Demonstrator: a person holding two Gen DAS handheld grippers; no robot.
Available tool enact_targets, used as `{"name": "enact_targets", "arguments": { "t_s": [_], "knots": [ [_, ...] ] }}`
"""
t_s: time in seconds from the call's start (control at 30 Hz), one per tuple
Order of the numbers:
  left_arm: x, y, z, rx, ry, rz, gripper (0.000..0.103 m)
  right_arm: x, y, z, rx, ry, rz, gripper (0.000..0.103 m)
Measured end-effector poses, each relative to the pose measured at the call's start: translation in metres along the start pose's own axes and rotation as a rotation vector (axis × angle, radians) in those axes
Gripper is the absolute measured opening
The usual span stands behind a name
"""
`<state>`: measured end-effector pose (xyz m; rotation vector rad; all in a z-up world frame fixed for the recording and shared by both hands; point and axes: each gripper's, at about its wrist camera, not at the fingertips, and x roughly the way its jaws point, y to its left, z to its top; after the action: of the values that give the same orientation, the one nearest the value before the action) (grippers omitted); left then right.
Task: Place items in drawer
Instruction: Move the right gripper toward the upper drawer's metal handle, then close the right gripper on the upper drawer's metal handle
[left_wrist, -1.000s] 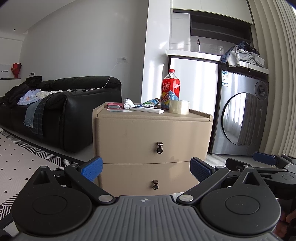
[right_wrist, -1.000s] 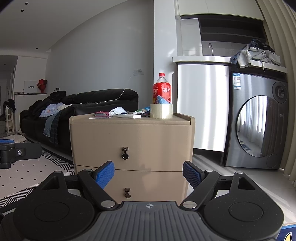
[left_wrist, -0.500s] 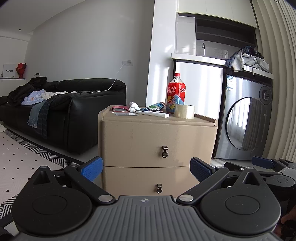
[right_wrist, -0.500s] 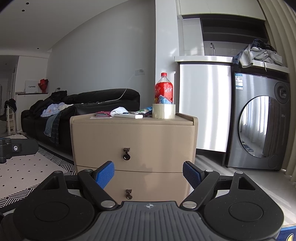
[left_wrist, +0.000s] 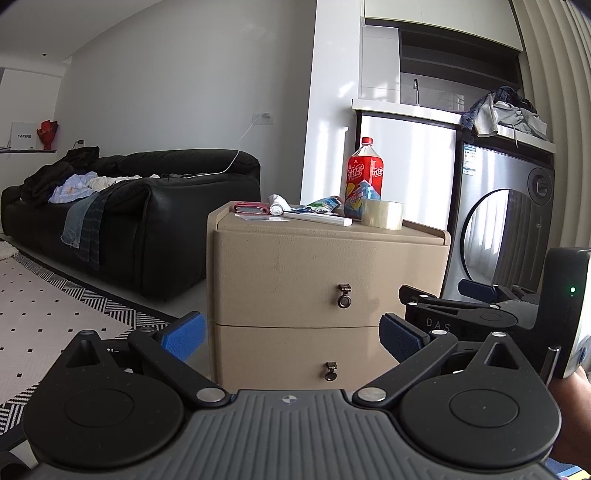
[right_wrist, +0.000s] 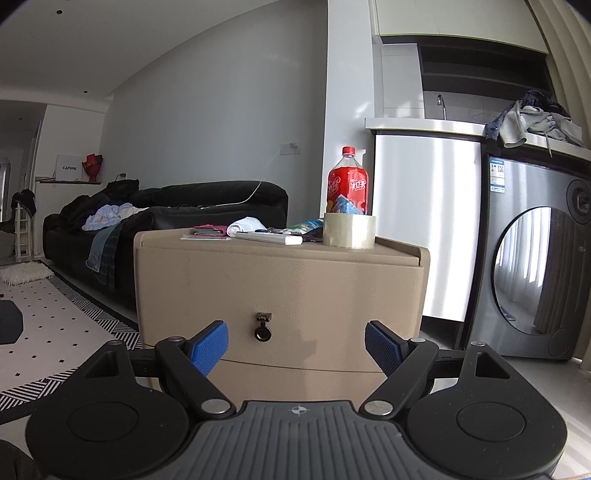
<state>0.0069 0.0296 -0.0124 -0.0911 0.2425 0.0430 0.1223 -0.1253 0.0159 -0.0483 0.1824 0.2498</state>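
Approach stage, looks like: both drawers are shut, items are piled on the cabinet (right_wrist: 280, 280) top at 12 o'clock. Right gripper (right_wrist: 296, 345) jaws are spread, empty, lined up on the top drawer knob (right_wrist: 263, 333); left gripper (left_wrist: 291, 334) jaws likewise released. Knob probably gets pulled next.

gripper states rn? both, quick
Left gripper: open, holding nothing.
Right gripper: open, holding nothing, lined up with the top drawer's ring pull.

A matt beige cabinet (right_wrist: 280, 295) with a faintly grained skin carries dark metal ring pulls (right_wrist: 263, 329); on top sit a glossy plastic bottle (right_wrist: 348, 184) and a translucent tape roll (right_wrist: 349, 230) (sheen catching daylight), beside a black leather-look sofa (left_wrist: 155, 221) and brushed-metal washing machine (left_wrist: 498, 221).
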Motion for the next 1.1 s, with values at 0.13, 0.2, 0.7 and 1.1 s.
{"name": "enact_targets", "arguments": {
  "t_s": [0.13,0.2,0.7,1.1],
  "knots": [
    [0.008,0.004,0.000,-0.003,0.012,0.002,0.103,0.021,0.005,0.002,-0.002,-0.009,0.013,0.084],
    [0.011,0.005,-0.001,-0.001,0.019,0.002,0.103,0.031,0.006,0.002,-0.005,-0.006,0.029,0.084],
    [0.053,0.012,-0.005,0.002,0.090,-0.011,0.103,0.119,0.019,-0.001,0.024,0.042,0.013,0.075],
    [0.079,0.012,-0.007,0.007,0.119,-0.036,0.103,0.154,0.023,-0.011,0.068,0.072,-0.017,0.065]
  ]
}}
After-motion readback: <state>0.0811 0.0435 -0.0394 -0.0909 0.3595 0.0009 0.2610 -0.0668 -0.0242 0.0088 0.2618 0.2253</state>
